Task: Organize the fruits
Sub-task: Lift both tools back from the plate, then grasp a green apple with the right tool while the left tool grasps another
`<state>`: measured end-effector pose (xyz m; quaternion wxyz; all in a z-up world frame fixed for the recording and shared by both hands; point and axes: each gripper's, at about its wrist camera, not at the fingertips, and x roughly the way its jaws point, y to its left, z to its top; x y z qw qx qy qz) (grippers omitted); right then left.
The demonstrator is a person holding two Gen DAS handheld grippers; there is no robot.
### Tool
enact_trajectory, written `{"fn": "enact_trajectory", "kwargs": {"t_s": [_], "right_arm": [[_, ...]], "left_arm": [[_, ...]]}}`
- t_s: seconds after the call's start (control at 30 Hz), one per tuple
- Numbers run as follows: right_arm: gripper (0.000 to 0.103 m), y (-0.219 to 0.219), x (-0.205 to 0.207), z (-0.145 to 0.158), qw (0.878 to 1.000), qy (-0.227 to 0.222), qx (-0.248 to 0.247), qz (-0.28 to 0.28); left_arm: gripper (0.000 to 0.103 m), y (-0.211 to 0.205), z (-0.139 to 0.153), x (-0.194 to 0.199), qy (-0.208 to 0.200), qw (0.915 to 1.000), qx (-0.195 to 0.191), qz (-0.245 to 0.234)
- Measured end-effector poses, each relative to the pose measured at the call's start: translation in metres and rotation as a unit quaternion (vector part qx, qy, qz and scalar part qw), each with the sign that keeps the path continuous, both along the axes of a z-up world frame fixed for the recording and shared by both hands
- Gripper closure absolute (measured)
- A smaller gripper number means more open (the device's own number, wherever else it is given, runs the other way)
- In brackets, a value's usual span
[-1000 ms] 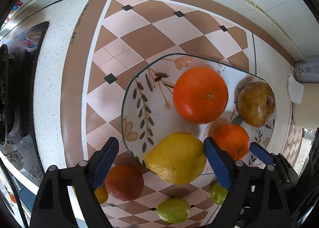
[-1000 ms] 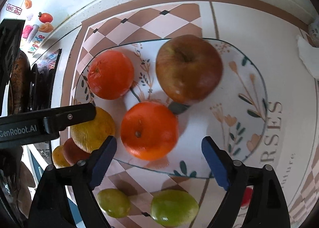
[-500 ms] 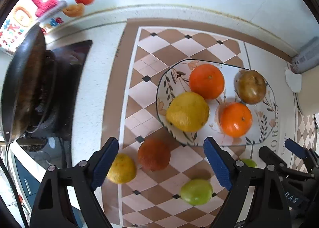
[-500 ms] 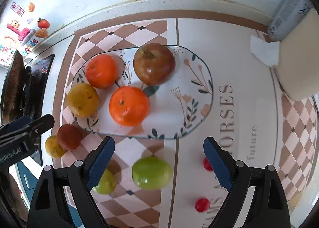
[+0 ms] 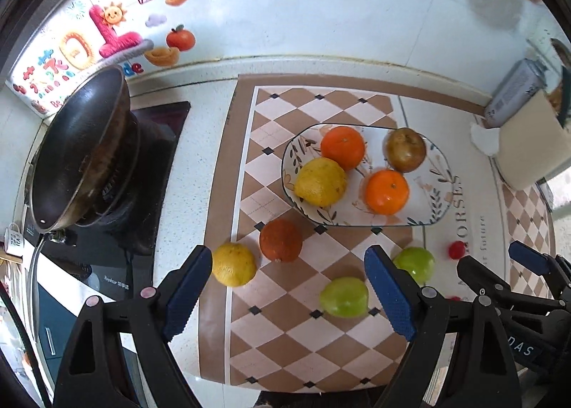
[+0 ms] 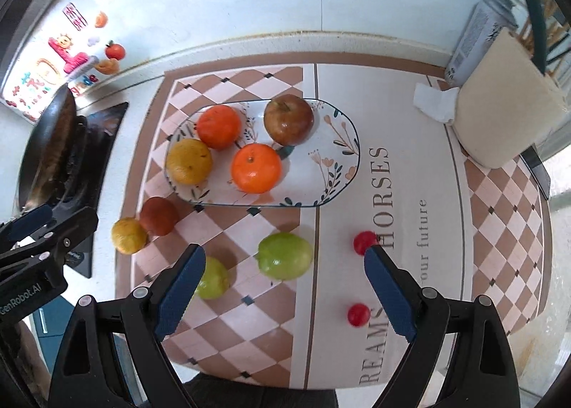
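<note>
A floral plate (image 5: 433, 172) (image 6: 335, 144) holds two oranges (image 5: 342, 147) (image 5: 387, 191), a yellow lemon (image 5: 320, 181) and a brownish apple (image 5: 406, 149) (image 6: 289, 119). On the checkered mat in front lie a small yellow fruit (image 5: 233, 264), a dark red-orange fruit (image 5: 281, 240), two green fruits (image 5: 343, 296) (image 5: 415, 263) (image 6: 284, 255) (image 6: 213, 278) and two small red fruits (image 6: 364, 242) (image 6: 358, 314). My left gripper (image 5: 287, 290) is open and empty above the loose fruit. My right gripper (image 6: 283, 292) is open and empty above the green fruits.
A dark wok (image 5: 78, 147) sits on a stove at the left. A cream container (image 6: 503, 105), a crumpled tissue (image 6: 433, 101) and a grey can (image 6: 474, 40) stand at the back right. A tiled wall runs behind.
Both grippers have pulled back and up from the plate, so much more of the counter shows. The lemon now lies on the plate. Both stay open.
</note>
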<state>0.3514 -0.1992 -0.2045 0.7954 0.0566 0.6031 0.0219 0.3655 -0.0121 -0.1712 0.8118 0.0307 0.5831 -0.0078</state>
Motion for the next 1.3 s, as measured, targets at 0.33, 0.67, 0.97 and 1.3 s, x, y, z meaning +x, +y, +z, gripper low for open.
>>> {"fn": "enact_trajectory", "kwargs": {"t_s": [0.33, 0.67, 0.97, 1.3], "right_arm": [[0.01, 0.0, -0.043, 0.055, 0.999, -0.04, 0.015, -0.005], [0.01, 0.0, -0.063, 0.082, 0.998, -0.061, 0.025, -0.007], [0.01, 0.001, -0.062, 0.078, 0.997, -0.057, 0.042, -0.002], [0.01, -0.02, -0.029, 0.017, 0.996, -0.013, 0.083, -0.029]], "left_arm": [[0.016, -0.001, 0.044, -0.036, -0.033, 0.9992, -0.013, -0.016], [0.016, 0.001, 0.062, -0.058, -0.049, 0.9985, -0.02, -0.011], [0.016, 0.001, 0.064, -0.058, -0.05, 0.9985, -0.023, -0.003], [0.0, 0.024, 0.01, -0.027, -0.005, 0.999, 0.034, 0.03]]}}
